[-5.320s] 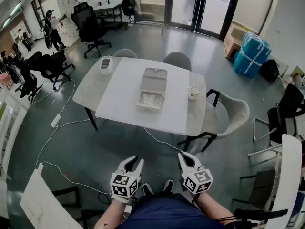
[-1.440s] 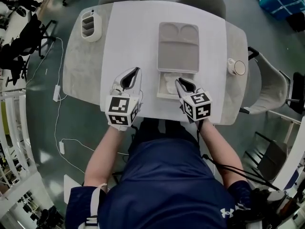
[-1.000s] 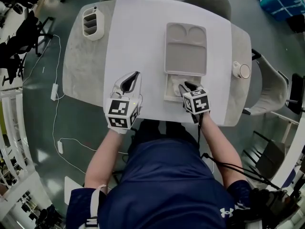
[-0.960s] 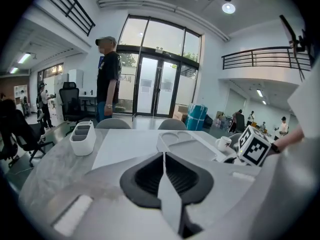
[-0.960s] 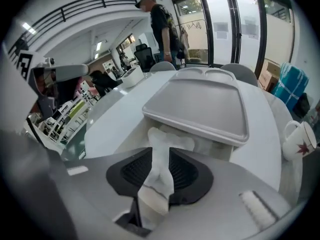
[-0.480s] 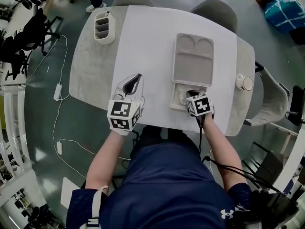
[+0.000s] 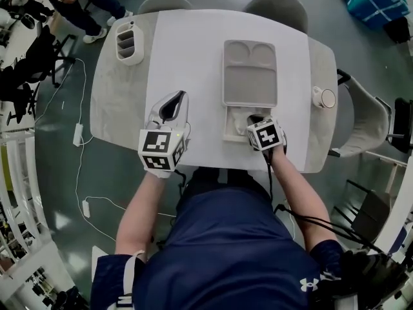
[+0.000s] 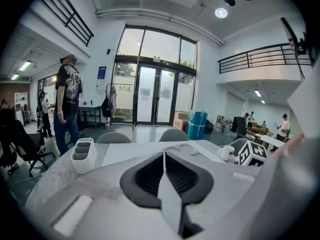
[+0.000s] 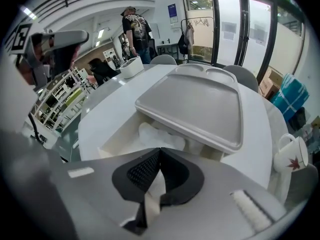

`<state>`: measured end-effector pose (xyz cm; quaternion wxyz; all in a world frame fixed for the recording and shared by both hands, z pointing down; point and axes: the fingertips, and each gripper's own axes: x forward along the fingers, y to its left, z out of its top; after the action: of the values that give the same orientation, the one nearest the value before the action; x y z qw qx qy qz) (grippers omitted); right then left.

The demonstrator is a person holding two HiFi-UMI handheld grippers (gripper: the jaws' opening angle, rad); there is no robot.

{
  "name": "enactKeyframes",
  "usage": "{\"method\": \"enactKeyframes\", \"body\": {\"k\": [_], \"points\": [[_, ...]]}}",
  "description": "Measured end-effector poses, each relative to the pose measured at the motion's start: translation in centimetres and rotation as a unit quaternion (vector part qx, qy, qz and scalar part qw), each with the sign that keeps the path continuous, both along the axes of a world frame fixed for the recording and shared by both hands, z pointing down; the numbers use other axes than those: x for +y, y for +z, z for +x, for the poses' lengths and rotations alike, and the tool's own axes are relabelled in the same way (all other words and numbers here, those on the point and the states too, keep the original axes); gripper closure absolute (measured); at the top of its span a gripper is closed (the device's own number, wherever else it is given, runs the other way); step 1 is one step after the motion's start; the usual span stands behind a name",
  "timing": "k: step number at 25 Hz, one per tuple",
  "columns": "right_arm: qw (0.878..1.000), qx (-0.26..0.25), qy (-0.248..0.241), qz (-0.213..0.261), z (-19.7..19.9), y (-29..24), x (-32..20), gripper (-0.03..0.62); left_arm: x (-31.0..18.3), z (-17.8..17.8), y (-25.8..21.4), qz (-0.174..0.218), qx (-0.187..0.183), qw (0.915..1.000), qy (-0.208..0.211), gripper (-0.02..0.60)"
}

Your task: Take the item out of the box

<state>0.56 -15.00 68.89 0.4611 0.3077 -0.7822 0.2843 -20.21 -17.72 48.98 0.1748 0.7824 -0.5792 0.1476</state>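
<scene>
The right gripper [image 7: 253,118] was down in the box [image 7: 228,129] at the table's [image 7: 187,44] near edge, jaws pinched on the white item [image 9: 161,135] right under them; the left gripper [image 7: 175,97], closed and empty, hung farther off.

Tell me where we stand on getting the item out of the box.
Done: the lid lies flipped open beyond the box. In hand: the right gripper is down in the box, jaws shut on the white item, apparently pinching a fold. Left: lifting it clear; the item is not yet out. The left gripper hovers over the table, shut and empty.
</scene>
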Motion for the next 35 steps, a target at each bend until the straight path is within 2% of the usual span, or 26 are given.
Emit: {"method": "enactKeyframes", "body": {"k": [1,2,7,10,13,16,27,35], "points": [[1.0,0.002,-0.002,-0.001,0.1,0.1,0.0,0.587,0.1,0.2,0.1,-0.001,0.0,1.0,0.0,0.566],[1.0,0.003,-0.002,-0.004,0.2,0.2,0.0,0.549,0.3,0.3,0.2,-0.003,0.001,1.0,0.0,0.566],[1.0,0.017,-0.014,-0.017,-0.1,1.2,0.2,0.525,1.1,-0.6,1.2,-0.013,0.005,0.9998,-0.012,0.566],[0.999,0.033,-0.041,-0.007,-0.9,1.4,-0.1,0.526,1.4,-1.7,1.9,-0.02,0.007,0.9995,-0.024,0.566],[0.996,0.053,-0.074,-0.008,-1.5,1.7,0.2,0.56,1.4,-2.2,2.3,-0.024,0.01,0.9993,-0.028,0.566],[0.994,0.066,-0.086,-0.006,-1.7,1.9,0.3,0.576,1.3,-2.2,2.5,-0.025,0.013,0.9993,-0.026,0.566],[0.999,0.03,-0.034,0.003,-0.4,0.0,0.5,0.588,1.5,-1.7,2.0,-0.022,0.01,0.9996,-0.011,0.566],[0.999,-0.006,-0.011,0.031,0.0,-3.3,1.0,0.588,0.7,0.6,0.9,-0.006,0.008,0.9998,0.017,0.566]]}}
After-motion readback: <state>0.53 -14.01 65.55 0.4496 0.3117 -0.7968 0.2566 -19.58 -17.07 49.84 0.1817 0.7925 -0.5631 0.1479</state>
